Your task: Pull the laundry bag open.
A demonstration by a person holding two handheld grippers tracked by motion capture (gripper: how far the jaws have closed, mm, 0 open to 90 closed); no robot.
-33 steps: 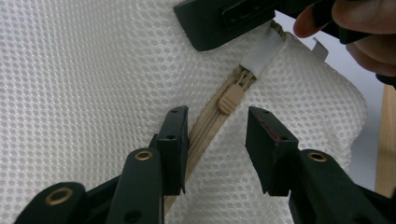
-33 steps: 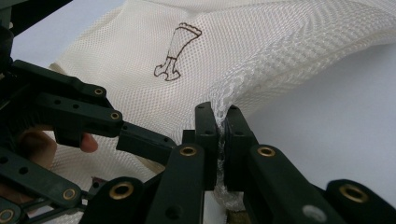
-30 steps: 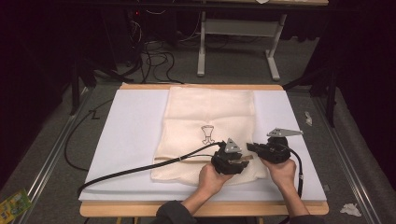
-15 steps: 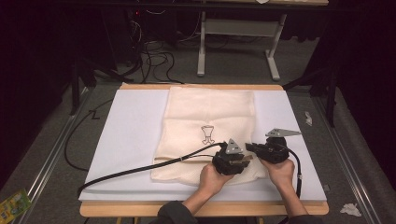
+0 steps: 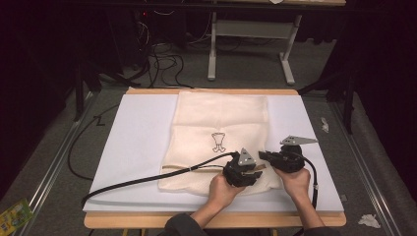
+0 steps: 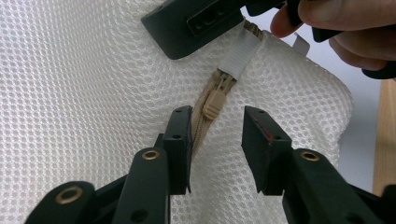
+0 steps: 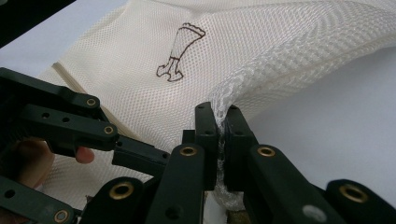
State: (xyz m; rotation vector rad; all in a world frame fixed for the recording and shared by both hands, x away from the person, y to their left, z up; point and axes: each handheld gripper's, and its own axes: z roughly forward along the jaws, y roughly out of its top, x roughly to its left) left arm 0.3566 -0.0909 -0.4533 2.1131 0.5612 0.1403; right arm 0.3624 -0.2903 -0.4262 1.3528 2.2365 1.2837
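Unzipping: the work in hand appeared to be opening a mesh bag (image 5: 221,142) by its zip.
Bag: it lay flat on the white sheet (image 5: 137,147) of the counter (image 5: 147,220), its near edge at the person's side, a small brown drawing (image 7: 180,51) on its face.
Zip: the tan zip (image 6: 205,126) ran along the bag's near part, ending under a white tab (image 6: 240,56).
Pull: the tan pull (image 6: 212,103) lay flat on the mesh, close to the white tab.
Left hand-held gripper (image 6: 215,126): half-wide, its jaws having just been closing; the pull sat between them, with no pad pressing on it.
Right hand-held gripper (image 7: 220,140): clamped on a bunched fold of mesh at the bag's edge, lifting it off the sheet.
Handling: judged light, soft and limp; the mesh would gather and slide rather than resist, so it needed anchoring.
Hold: best taken by the small, stiff pull, with the fabric pinned near the zip's end.
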